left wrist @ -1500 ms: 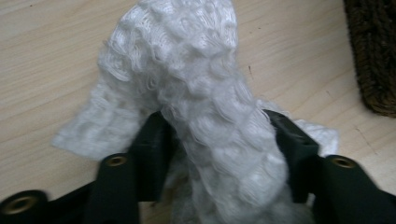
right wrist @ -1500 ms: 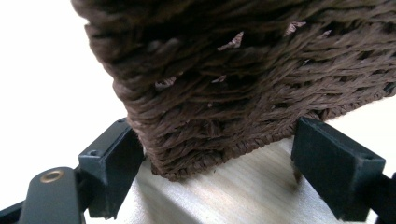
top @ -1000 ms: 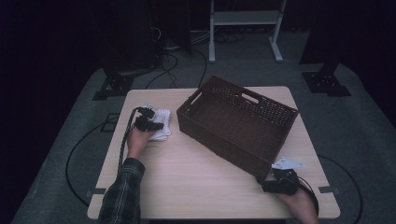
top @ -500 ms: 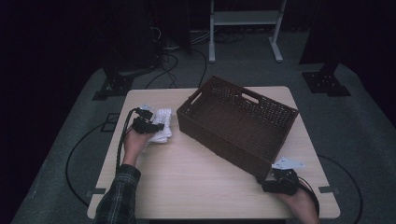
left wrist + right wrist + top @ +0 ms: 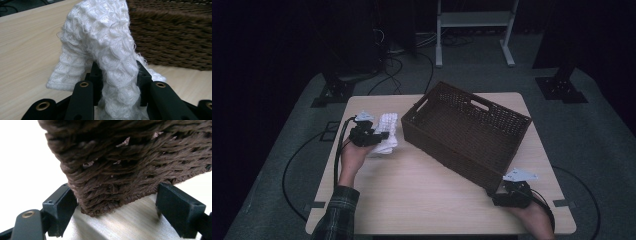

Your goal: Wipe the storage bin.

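Dark room, wooden table (image 5: 422, 195). Left gripper (image 5: 374, 136) pinches white knit cloth (image 5: 384, 132), likely to drop in basket (image 5: 467, 132). Right gripper (image 5: 507, 192), lower right, spread wide around basket corner, steadying it.

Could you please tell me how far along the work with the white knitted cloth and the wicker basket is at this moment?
Done: the left gripper is clamped on the white knitted cloth, part of it raised off the table. In hand: the cloth hangs beside the brown wicker basket, whose near corner sits between the right gripper's open jaws. Left: the basket looks empty, so the cloth probably goes in next.
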The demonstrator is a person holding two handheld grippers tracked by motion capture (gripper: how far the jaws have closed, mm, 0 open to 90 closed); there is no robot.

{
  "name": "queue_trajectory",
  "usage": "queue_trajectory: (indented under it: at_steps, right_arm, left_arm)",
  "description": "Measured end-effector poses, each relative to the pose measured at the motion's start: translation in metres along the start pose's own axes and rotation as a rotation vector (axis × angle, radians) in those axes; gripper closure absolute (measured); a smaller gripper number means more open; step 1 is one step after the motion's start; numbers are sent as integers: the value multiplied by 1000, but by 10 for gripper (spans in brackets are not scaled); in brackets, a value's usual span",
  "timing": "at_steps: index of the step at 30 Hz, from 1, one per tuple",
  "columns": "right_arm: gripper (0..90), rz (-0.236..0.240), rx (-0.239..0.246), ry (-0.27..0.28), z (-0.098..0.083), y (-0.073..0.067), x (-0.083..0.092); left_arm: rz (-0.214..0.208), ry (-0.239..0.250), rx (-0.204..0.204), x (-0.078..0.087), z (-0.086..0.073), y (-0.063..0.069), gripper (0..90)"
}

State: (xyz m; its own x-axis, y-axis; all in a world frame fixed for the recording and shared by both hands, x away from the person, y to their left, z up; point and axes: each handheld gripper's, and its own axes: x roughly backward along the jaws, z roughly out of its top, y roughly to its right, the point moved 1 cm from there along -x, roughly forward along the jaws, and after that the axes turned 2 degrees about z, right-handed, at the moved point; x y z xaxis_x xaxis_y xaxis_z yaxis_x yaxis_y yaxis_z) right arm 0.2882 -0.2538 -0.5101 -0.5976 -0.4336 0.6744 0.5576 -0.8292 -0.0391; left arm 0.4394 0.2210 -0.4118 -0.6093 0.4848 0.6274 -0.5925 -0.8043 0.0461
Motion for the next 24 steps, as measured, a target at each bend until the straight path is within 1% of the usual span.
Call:
queue_trajectory:
  at_steps: [1,3,5,8,10,12,15,18,21,24]
  right_arm:
    - [168,1,0,0,0,0,0]
    - [169,2,1,1,0,0,0]
    - [169,2,1,1,0,0,0]
    - [169,2,1,1,0,0,0]
    - [169,2,-2,1,0,0,0]
    - [169,2,-1,2,0,0,0]
    - [169,2,-3,1,0,0,0]
    - [169,2,1,1,0,0,0]
    - [169,2,2,1,0,0,0]
    - [169,2,0,1,0,0,0]
  left_arm:
    - [-2,7,-5,2,1,0,671]
    - [-16,30,3,6,2,2,672]
    - [-17,44,-2,9,3,3,672]
    - [-41,88,3,15,7,6,671]
    - [-45,102,-19,18,11,10,672]
    - [-47,119,-23,20,14,13,671]
    - [-67,150,-28,22,18,17,671]
    - [-70,141,-50,20,20,21,669]
    - [-81,140,-47,17,20,22,667]
    - [-82,131,-59,11,20,24,668]
